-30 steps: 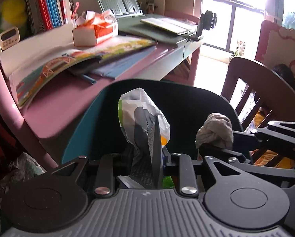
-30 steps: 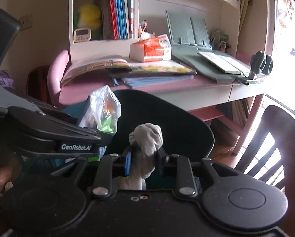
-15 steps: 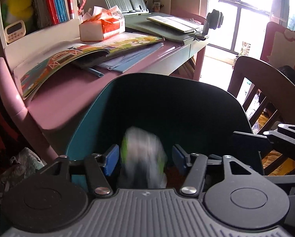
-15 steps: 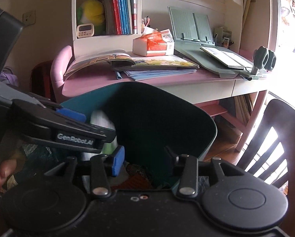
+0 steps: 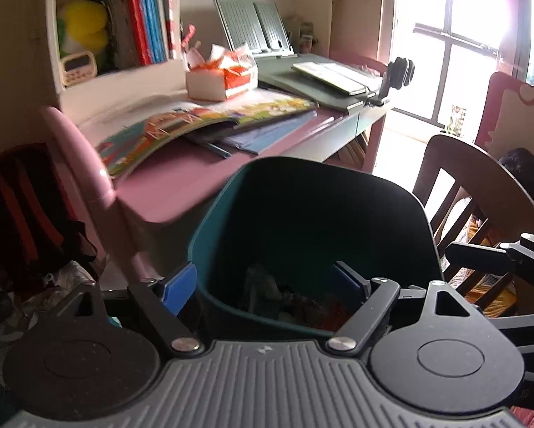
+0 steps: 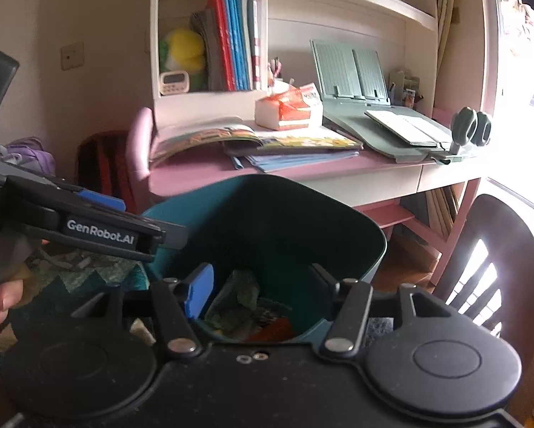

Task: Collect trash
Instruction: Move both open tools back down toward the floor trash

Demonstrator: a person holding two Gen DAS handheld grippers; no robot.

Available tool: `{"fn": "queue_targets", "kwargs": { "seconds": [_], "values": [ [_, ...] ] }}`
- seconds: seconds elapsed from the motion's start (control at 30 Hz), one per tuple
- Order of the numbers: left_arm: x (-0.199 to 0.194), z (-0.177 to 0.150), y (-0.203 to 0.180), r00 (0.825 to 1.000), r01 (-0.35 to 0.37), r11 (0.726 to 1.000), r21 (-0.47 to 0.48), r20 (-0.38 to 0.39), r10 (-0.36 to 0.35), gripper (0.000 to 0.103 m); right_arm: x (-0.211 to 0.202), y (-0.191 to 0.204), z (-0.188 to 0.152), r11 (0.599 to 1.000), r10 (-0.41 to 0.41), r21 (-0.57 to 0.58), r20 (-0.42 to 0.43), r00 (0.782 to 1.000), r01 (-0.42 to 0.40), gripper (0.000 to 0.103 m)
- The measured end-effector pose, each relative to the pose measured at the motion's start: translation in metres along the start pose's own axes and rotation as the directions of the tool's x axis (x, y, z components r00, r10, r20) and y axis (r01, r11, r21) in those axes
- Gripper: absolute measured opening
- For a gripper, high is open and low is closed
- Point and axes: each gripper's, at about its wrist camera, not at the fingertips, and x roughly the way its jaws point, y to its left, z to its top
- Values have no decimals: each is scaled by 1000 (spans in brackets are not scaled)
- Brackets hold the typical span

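Note:
A teal trash bin point(image 5: 231, 192) stands in front of the pink desk; it also shows in the right wrist view point(image 6: 374, 249). Crumpled trash point(image 6: 245, 306) lies at its bottom, dimly seen in the left wrist view point(image 5: 263, 289). My left gripper point(image 5: 263, 285) is open and empty over the bin's near rim. My right gripper point(image 6: 260, 289) is open and empty over the bin too. The left gripper's body point(image 6: 88, 228) shows at the left of the right wrist view.
The pink desk point(image 6: 195, 174) holds open books point(image 6: 252, 139), a tissue box point(image 6: 288, 108) and a grey book stand point(image 6: 352, 71). A dark wooden chair point(image 6: 499, 249) stands right of the bin. A backpack point(image 5: 20, 210) and clutter lie on the floor at left.
Both grippers opened. The plastic wrapper fell from the left and the grey wad from the right into the bin. Both grippers now sit wide open and a little further back.

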Motion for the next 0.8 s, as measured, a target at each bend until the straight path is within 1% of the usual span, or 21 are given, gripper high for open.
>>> {"fn": "queue_targets", "kwargs": {
  "seconds": [0.17, 0.33, 0.4, 0.47, 0.53, 0.67, 0.8],
  "values": [
    [-38, -11, 8, 1000, -10, 1000, -18, 29, 10, 83, -24, 22, -5, 998, 53, -17, 7, 999, -53, 60],
    [-76, -28, 21, 998, -40, 999, -27, 49, 42, 83, -44, 50, -12, 992, 119, -44, 14, 993, -118, 60],
    [-90, -37, 31, 997, -48, 998, -45, 54, 51, 87, -48, 62, -16, 988, 148, -45, 9, 989, -148, 61],
    [-104, -49, 43, 997, -46, 997, -67, 61, 50, 100, -49, 75, -22, 984, 172, -54, -5, 985, -172, 61],
    [-116, -61, 56, 996, -44, 995, -90, 77, 51, 102, -47, 91, -28, 978, 199, -59, -29, 980, -200, 61],
    [-129, -93, 93, 997, -28, 991, -132, 67, 37, 102, -31, 124, -44, 966, 248, -54, -99, 964, -254, 61],
    [-124, -136, 141, 997, -55, 982, -181, 46, 64, 102, 7, 166, -69, 952, 293, -33, -196, 936, -305, 62]
  ]
}}
